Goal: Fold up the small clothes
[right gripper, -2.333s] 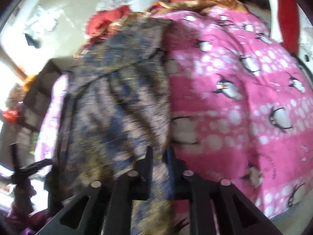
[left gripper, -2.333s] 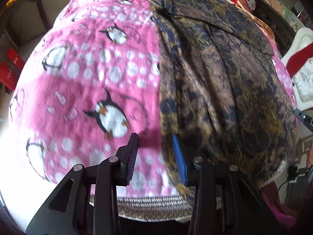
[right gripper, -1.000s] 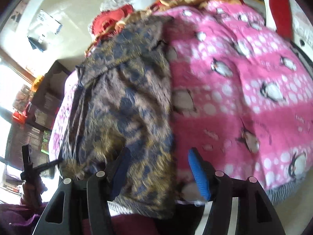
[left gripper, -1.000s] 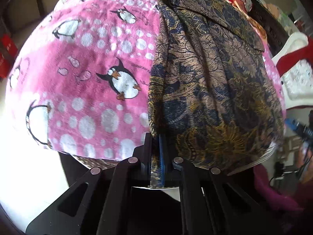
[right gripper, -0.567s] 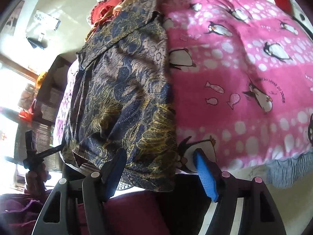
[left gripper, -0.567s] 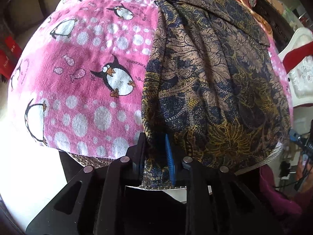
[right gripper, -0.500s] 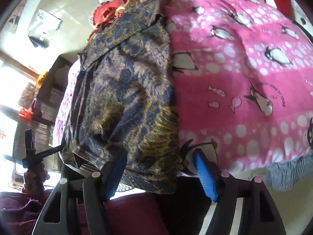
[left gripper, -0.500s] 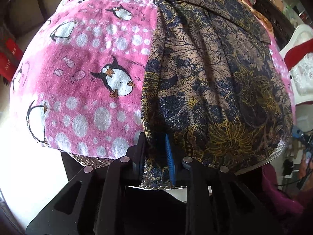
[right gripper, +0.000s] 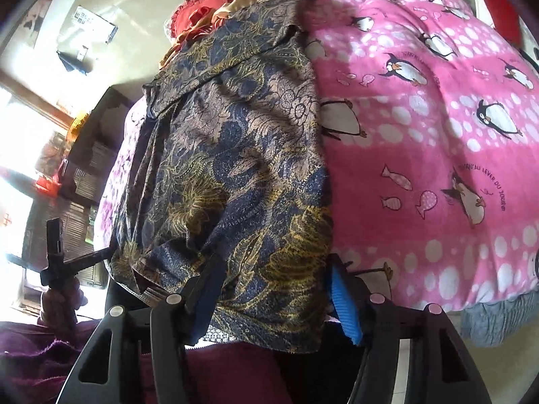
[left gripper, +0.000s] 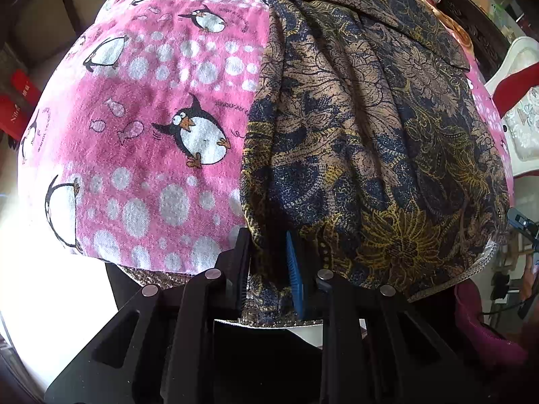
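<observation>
Nearby, penguin blanket (left gripper: 141,128) under garment (left gripper: 353,141).

Pink penguin blanket (left gripper: 141,128) – red cloth heap (right gripper: 198,10) at its far end.

- Left wrist view: looks steeply down along its own jaws, close over the near hem of the patterned garment (left gripper: 370,134), which fills the frame's right; the pink penguin blanket (left gripper: 145,128) fills the left.
- Right wrist view: also close and tilted down, but mirrored: garment at left, blanket at right.
- Both views share the garment's near edge and the blanket.
</observation>
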Tool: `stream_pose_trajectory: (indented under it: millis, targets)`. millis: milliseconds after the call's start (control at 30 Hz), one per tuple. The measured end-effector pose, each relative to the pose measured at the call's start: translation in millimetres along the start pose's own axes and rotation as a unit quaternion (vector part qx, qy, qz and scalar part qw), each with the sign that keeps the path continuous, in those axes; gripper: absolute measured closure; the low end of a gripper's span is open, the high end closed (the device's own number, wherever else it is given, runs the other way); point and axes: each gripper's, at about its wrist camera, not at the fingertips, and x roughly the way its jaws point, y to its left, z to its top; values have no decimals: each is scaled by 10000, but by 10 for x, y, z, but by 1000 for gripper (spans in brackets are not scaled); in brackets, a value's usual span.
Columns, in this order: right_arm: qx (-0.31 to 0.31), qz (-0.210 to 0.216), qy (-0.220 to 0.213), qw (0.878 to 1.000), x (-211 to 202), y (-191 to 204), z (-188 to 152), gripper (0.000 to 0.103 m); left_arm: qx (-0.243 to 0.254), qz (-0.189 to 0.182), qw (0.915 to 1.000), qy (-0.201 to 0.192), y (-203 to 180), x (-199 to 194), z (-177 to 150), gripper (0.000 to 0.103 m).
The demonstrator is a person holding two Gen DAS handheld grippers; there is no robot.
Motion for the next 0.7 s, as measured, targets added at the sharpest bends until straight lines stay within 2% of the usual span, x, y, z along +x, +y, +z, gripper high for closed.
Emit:
stream_pose_trajectory:
  millis: [167,200,267,300,333,467,567,633,700]
  targets:
    - [-265,-197,-57,9994,22,72,24,47,54,-123,9999,41,-17,8,8,73]
    - [-341,-300,-63,9989,28,89,30,54,67,-168,9998,52,-11,3,9,71]
    - [-543,-527,-151,9970,5,129,40,75,54,-283,9995,88,13,-6,12,71]
    - [-565,-491,-213,9970,-26,126,48,90,12,-347,9993,99,33,-8,12,71]
    - [-496,-294,-297,9979,-76,117,66,92,-28,-388,9992,103,50,-11,8,71]
    - [-418,49,-394,9983,-126,98,115,92,-8,-470,9988,113,38,-15,10,71]
    - [-390,210,-142,9989,-12,84,108,92,173,-451,9988,106,-17,2,7,71]
    - [-172,377,93,9991,99,24,99,90,267,-455,9985,132,-51,28,21,61]
    - [-53,544,68,9985,119,-4,88,85,260,-612,9976,166,-75,46,49,49]
